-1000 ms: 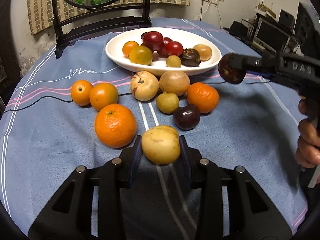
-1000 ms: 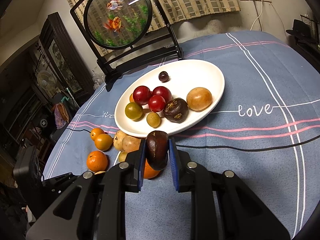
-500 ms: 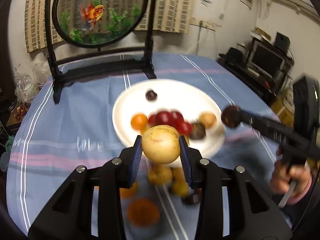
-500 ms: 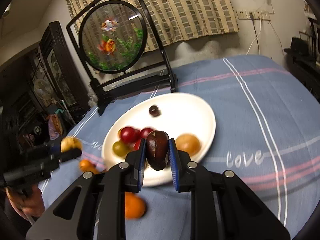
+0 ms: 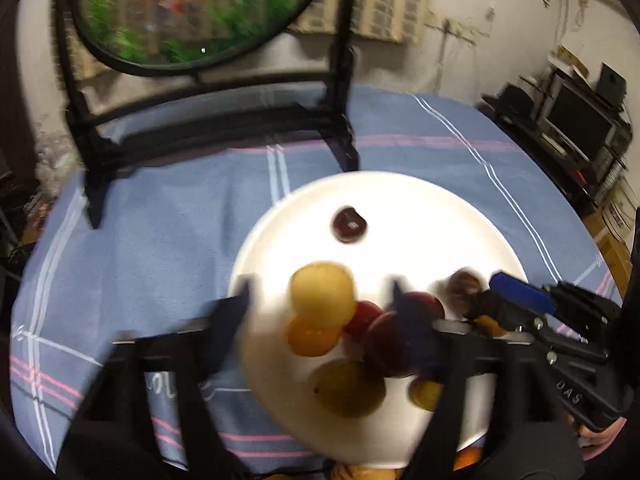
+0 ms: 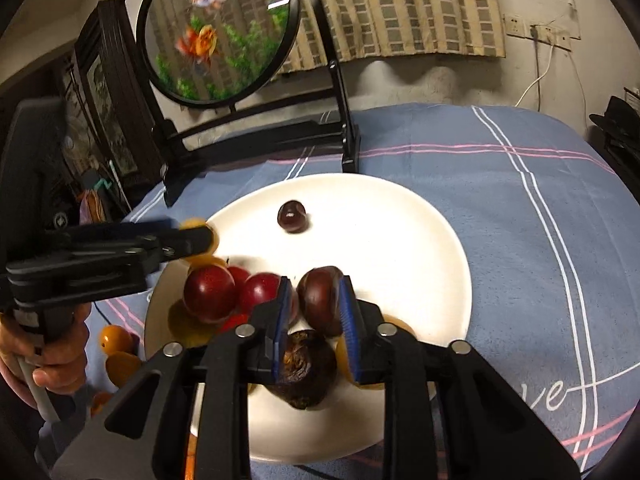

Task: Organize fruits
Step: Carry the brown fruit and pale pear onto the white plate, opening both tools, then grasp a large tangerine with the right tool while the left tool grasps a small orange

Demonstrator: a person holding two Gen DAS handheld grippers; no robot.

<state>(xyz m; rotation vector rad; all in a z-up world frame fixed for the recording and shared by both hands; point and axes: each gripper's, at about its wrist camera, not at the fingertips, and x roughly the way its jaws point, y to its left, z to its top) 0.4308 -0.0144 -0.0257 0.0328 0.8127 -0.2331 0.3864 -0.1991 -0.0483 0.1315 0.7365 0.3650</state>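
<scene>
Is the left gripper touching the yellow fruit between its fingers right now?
Apart. In the left wrist view the yellow fruit sits over the white plate with clear gaps to both fingers of the left gripper, whose jaws are opening.

Both handheld grippers angle downward side by side: the left gripper (image 5: 320, 292), blurred, has its jaws swinging wide apart, while the right gripper (image 6: 314, 300) is easing its blue-padded jaws open. A hand (image 6: 48, 356) grips the left tool's handle.
</scene>
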